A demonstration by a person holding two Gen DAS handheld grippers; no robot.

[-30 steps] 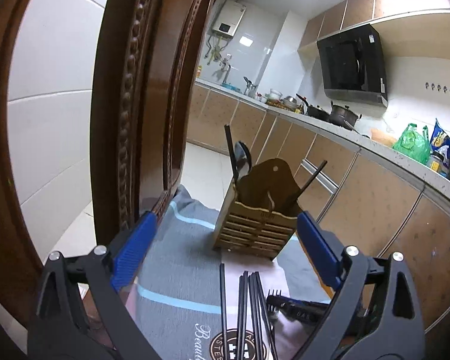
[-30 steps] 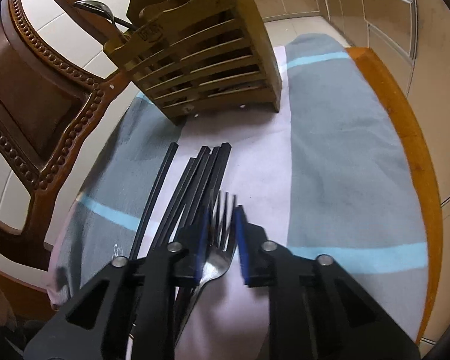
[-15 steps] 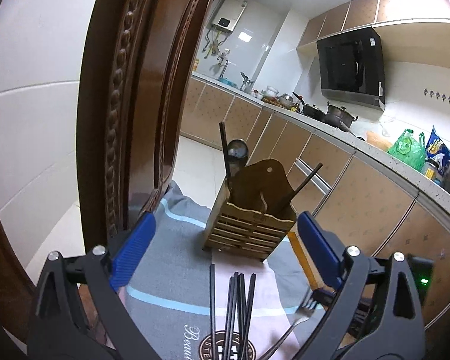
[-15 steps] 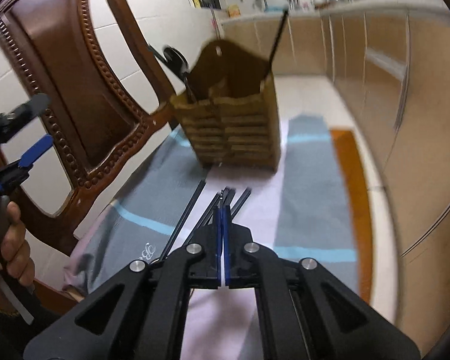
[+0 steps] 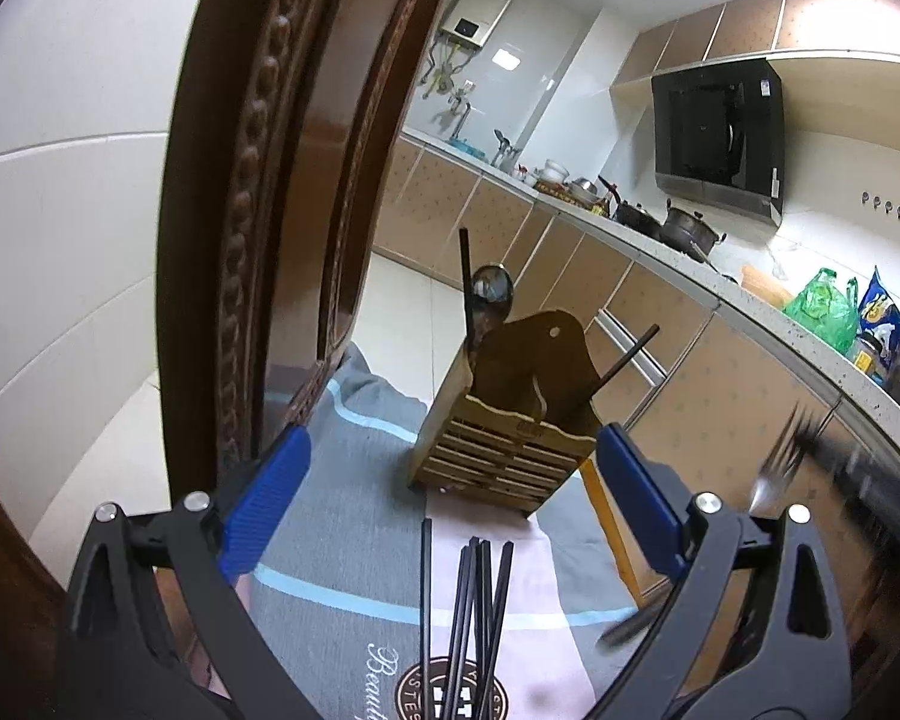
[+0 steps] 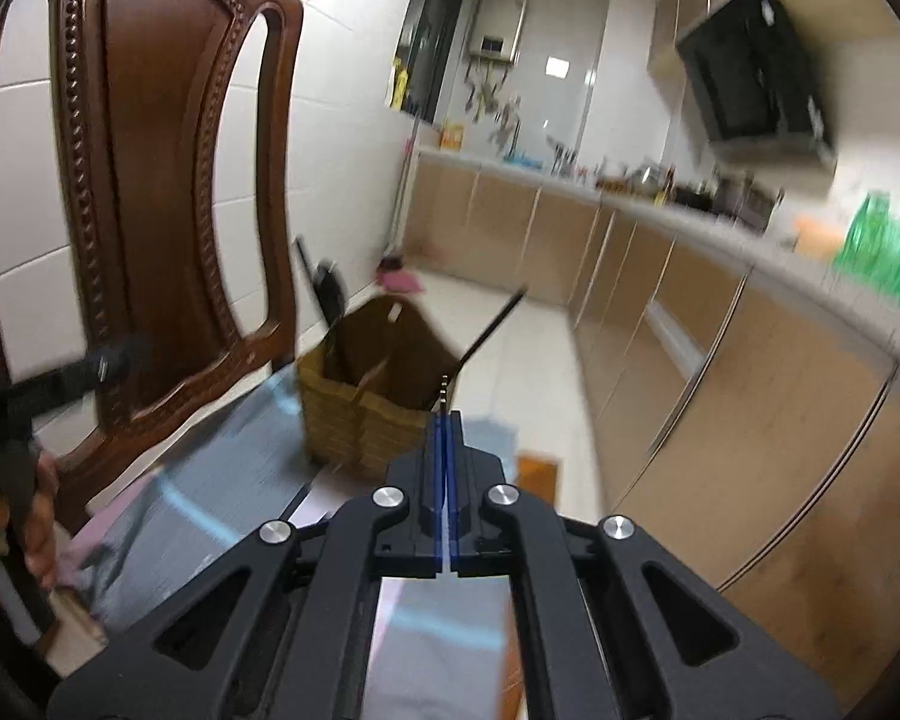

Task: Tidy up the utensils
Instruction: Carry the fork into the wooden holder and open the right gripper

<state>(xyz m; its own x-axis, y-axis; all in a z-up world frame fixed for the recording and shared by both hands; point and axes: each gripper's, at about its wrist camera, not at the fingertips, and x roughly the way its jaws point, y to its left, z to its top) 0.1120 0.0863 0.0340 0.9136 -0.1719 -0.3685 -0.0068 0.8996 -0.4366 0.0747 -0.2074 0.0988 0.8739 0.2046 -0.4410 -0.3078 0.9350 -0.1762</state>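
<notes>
left wrist: low, near cloth, facing kitchen | right wrist: higher, same way | shared: wooden holder (image 5: 498, 420) (image 6: 369, 405)

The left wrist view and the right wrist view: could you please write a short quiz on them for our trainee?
1. True or false: the left gripper has its jaws open.
2. The right gripper is shut on: A knife, B fork, C whisk.
3. Fill in: the loose black chopsticks lie on the ___ in front of the wooden holder.
Key: 1 true; 2 B, the fork; 3 cloth.
</notes>
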